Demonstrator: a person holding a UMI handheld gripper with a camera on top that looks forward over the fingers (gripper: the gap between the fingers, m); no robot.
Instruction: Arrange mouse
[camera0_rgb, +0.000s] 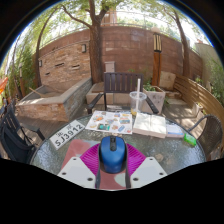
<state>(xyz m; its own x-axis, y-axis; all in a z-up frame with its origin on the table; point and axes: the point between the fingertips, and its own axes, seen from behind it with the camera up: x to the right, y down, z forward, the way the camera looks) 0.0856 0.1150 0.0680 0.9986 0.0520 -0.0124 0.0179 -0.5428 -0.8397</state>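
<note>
Blue mouse (112, 153) sits clamped between your gripper (112, 172) pads, so jerking toward the papers (110, 122) at twelve o'clock could let it slip.

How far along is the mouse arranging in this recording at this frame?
Done: the blue mouse is already taken up, clamped between the gripper pads just above the glass table. In hand: it is being carried, with papers and an open book lying beyond the fingers. Left: setting the mouse down at its place and letting go; which spot is meant cannot be told.
</note>
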